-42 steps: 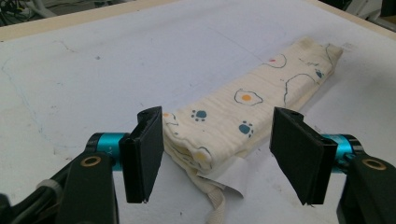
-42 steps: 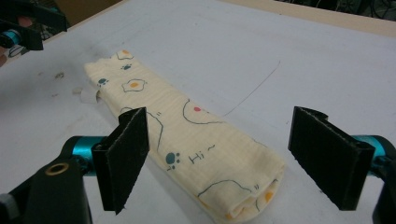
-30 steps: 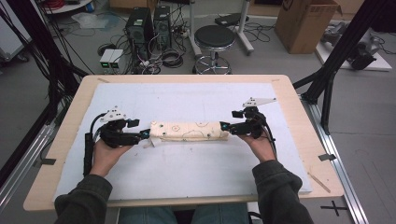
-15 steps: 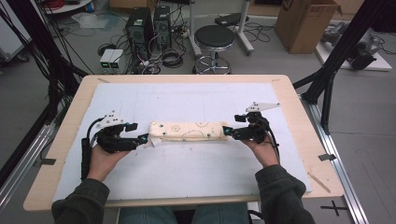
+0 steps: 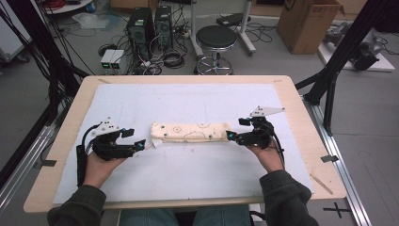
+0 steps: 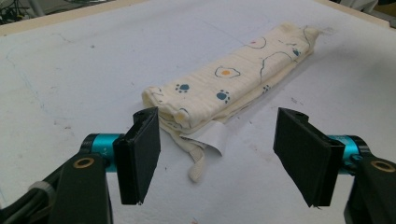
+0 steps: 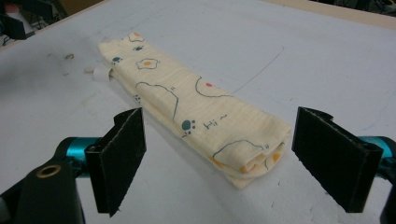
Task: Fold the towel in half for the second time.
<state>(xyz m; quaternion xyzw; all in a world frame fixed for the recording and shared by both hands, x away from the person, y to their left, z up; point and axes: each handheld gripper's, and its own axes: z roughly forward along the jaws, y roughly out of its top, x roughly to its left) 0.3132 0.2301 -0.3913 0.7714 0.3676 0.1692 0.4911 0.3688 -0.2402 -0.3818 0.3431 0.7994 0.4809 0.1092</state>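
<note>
Now both tongs stand wide open, gripping nothing: left tongs at 9 o'clock, right tongs at 3 o'clock of the folded cloth, which lies mid-surface. Likely fold done, release step. Next: back away without snagging the loose tag.

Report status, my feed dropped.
Left gripper open, right gripper open, one at each end. Folded cloth flat on mat, unheld. Nothing in the way.
</note>
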